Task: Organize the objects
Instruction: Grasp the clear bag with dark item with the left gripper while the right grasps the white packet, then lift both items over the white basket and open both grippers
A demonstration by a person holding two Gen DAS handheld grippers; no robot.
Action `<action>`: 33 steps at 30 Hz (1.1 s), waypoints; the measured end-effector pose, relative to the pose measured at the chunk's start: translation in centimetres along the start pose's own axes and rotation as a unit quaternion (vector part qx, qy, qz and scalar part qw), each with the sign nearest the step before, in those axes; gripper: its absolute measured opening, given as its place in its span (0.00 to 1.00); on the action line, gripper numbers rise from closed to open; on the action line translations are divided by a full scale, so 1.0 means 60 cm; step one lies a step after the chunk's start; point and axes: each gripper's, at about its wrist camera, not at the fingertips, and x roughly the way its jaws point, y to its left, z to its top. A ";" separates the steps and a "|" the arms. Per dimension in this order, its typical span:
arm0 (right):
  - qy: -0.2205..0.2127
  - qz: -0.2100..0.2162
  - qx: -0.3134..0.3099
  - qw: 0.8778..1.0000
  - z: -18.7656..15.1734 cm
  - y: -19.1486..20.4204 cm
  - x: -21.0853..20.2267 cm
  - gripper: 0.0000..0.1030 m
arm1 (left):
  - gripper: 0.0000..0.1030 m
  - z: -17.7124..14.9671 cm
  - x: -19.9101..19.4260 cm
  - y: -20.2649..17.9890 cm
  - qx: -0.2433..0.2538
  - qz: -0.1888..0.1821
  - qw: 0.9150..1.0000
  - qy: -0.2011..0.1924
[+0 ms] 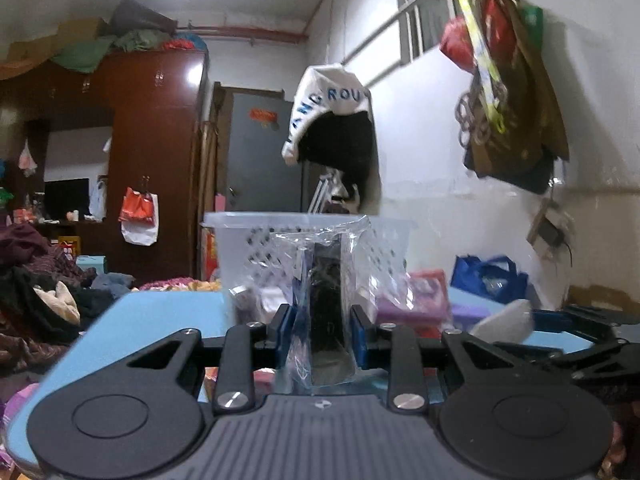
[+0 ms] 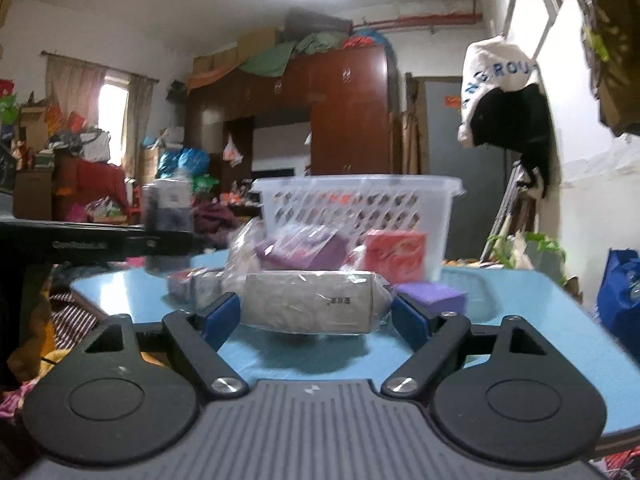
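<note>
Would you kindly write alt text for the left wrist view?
The left gripper is shut on an upright dark box in clear plastic wrap, above a light blue table. Behind stands a translucent white perforated plastic basket.

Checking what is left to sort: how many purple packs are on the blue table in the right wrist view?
2. One purple pack in clear wrap sits before the white basket; a smaller purple box lies right of the pale wrapped box. Others may be hidden behind.
</note>
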 end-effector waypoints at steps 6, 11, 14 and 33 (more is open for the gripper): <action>-0.019 -0.021 0.003 1.000 0.017 -0.021 0.000 0.82 | 0.33 0.018 0.000 0.020 0.000 0.008 1.000 -0.023; -0.039 -0.028 -0.011 0.999 0.049 -0.028 0.008 0.82 | 0.33 0.044 0.005 0.022 0.005 0.013 0.998 -0.054; -0.056 -0.018 -0.001 0.998 0.075 -0.041 0.018 0.82 | 0.33 0.073 0.024 0.018 -0.005 0.007 0.998 -0.070; -0.010 -0.052 -0.014 0.998 0.236 -0.116 0.307 0.82 | 0.33 0.218 0.344 0.049 -0.007 0.046 0.997 0.063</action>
